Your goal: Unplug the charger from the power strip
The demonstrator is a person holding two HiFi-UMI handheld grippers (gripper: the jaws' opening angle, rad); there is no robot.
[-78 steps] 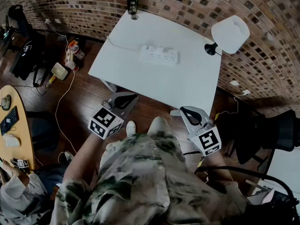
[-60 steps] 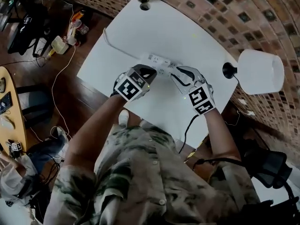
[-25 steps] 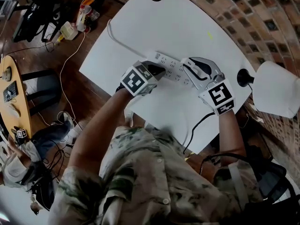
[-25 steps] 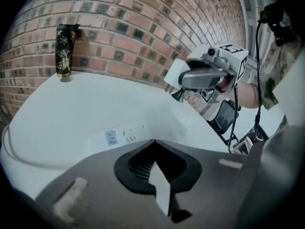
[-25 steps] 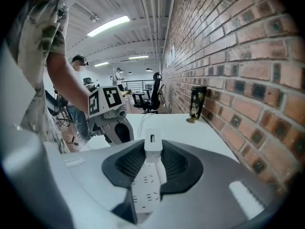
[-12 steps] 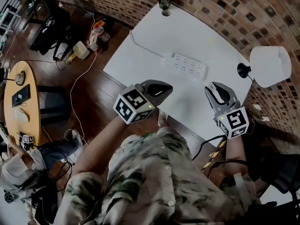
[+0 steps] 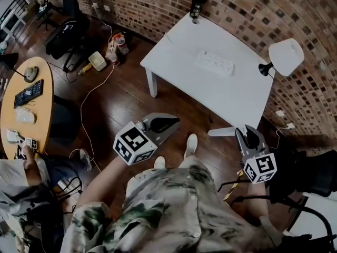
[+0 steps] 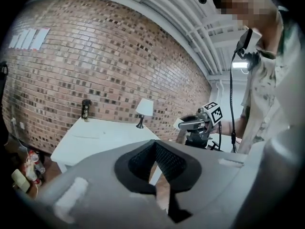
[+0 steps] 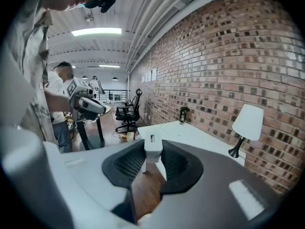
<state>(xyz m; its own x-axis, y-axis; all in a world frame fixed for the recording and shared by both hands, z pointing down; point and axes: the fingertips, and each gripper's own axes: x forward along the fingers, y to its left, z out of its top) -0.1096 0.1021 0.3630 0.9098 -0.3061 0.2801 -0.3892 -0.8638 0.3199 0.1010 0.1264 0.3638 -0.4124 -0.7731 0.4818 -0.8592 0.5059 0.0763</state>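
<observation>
Charger point(image 9: 152, 148), a small white block, sat pinched between the pads of the right tongs point(image 7: 247, 138), gripped on its side faces out near the tips, with one end poking past them. It was well apart from the power strip point(image 7: 215, 63), which lay alone toward the lamp point(image 7: 284, 56) end of the white bench point(image 7: 174, 49), sockets looking bare, so the unplugging reads as done. Left tongs point(image 8: 155, 147) pressed together at the tips, nothing between them, held out over the wooden floor point(image 7: 121, 104). Main risk, as I judge it: the charger's sides look smooth and the pinch sits far out on the pads, so a quick swing or a wrist roll could let it twist or slide out. Both tongs were off the bench edge above bare floor, so a slip means a hard drop, not a landing on the bench. The shut left tongs could not catch it. Second risk: setting it back down too near the bench edge or knocking the lamp on the way in. I can't tell whether any cable hangs from the charger.
</observation>
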